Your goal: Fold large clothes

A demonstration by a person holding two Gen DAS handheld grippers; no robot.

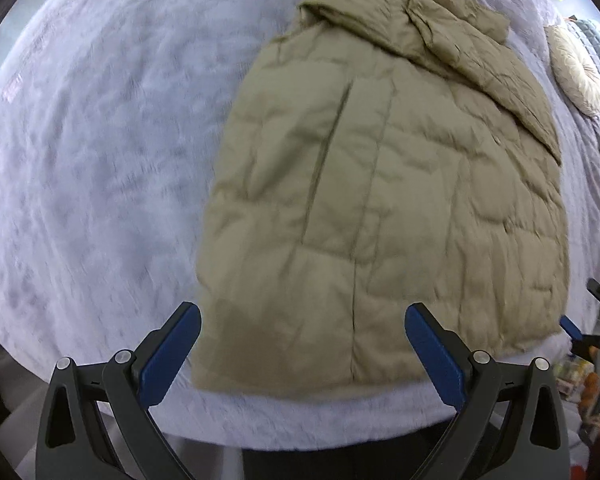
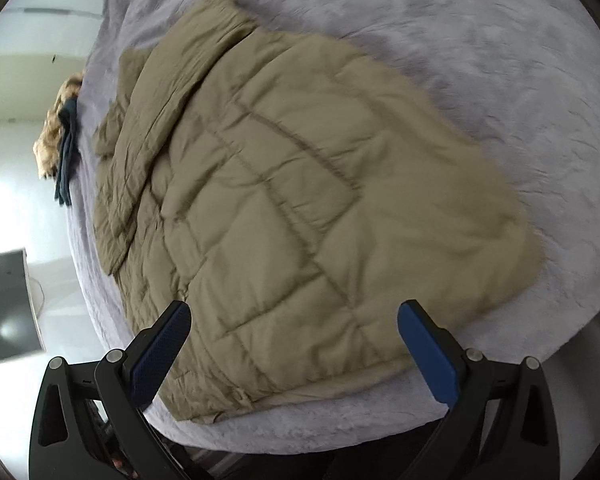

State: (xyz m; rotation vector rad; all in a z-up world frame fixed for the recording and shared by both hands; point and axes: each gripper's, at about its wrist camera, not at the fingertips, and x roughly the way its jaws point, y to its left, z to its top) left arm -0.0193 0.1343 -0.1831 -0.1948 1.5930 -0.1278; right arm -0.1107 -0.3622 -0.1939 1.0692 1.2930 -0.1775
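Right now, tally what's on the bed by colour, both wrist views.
Khaki: 1, quilted jacket
Cream: 1, round pillow
Dark blue: 1, cloth at the bed's edge
Tan, furry: 1, item beside that cloth, kind unclear
Total: 4, all on the lavender fleece cover

Bed: a wide bed under a pale lilac, fluffy blanket (image 1: 100, 160) fills both views.
Cushion: a round cream cushion (image 1: 578, 76) lies at the bed's far edge, against grey quilted padding (image 1: 598, 52).
Floor: pale and glossy, catching daylight (image 2: 16, 184).
Wall: plain white (image 2: 28, 76).
Beside the bed: a dark flat panel (image 2: 10, 304).
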